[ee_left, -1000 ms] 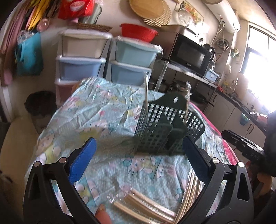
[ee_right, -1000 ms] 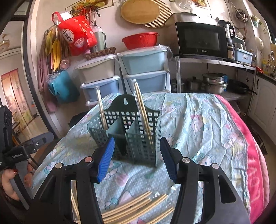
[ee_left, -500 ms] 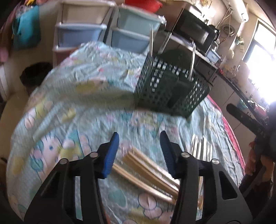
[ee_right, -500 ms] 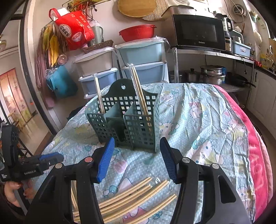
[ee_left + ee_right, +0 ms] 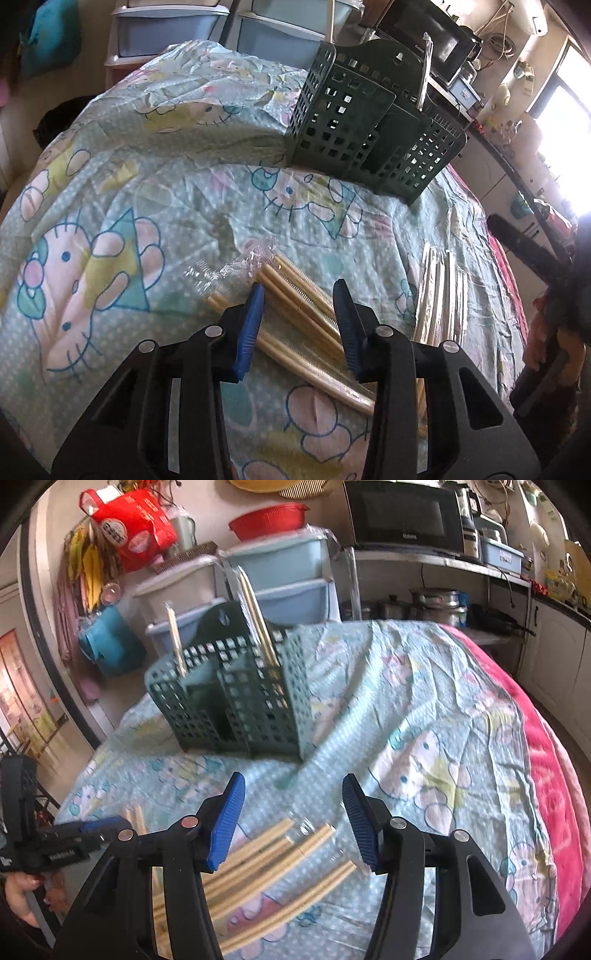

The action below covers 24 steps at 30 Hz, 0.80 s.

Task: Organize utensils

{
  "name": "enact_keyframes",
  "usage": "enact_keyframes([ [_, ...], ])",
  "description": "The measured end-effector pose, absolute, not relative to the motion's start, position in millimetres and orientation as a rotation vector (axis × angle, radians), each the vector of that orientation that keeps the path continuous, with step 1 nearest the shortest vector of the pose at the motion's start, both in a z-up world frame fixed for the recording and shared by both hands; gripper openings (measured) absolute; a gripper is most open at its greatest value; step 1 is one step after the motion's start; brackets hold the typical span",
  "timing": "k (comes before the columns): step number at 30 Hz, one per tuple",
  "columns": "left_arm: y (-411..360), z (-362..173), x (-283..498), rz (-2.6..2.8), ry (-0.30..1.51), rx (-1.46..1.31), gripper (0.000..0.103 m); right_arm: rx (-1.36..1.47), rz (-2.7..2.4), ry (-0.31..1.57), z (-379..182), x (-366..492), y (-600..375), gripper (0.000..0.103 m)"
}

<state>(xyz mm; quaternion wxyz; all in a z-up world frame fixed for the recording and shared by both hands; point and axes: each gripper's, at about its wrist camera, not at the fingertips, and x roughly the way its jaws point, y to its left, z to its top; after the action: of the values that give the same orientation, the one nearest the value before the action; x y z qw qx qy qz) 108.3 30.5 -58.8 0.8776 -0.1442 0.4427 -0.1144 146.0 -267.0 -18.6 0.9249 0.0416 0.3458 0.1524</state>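
A dark green slotted utensil basket (image 5: 369,125) (image 5: 236,698) stands on the cartoon-print cloth, with wrapped chopsticks (image 5: 258,616) upright in it. Several plastic-wrapped wooden chopsticks (image 5: 295,306) lie on the cloth right under my left gripper (image 5: 299,325), whose jaws are open around them with a moderate gap. A second group of wrapped chopsticks (image 5: 273,860) lies under my right gripper (image 5: 291,819), which is open and empty above them. Pale chopsticks (image 5: 439,291) lie to the right in the left wrist view.
Stacked plastic drawers (image 5: 280,576) and a microwave (image 5: 402,517) on a metal rack stand behind the table. A pink blanket edge (image 5: 554,775) runs along the table's right side. The left gripper (image 5: 55,849) shows at the left edge.
My left gripper has dropped lower over the wrapped chopsticks, its jaws having narrowed from wide open a second ago. My right gripper has tilted down toward its chopsticks.
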Motion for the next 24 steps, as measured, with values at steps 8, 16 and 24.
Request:
enact_keyframes([
  [8,26,-60,131,-0.208,0.938,-0.276,0.021,0.078,0.294,0.805,-46,157,-274,0.053],
  [16,24,-63,152,-0.207,0.969,-0.268,0.016,0.085,0.294,0.844,-55,162,-276,0.053],
  [24,34,-62,168,-0.231,0.986,-0.333,0.012,0.149,0.294,0.902,-65,179,-285,0.048],
])
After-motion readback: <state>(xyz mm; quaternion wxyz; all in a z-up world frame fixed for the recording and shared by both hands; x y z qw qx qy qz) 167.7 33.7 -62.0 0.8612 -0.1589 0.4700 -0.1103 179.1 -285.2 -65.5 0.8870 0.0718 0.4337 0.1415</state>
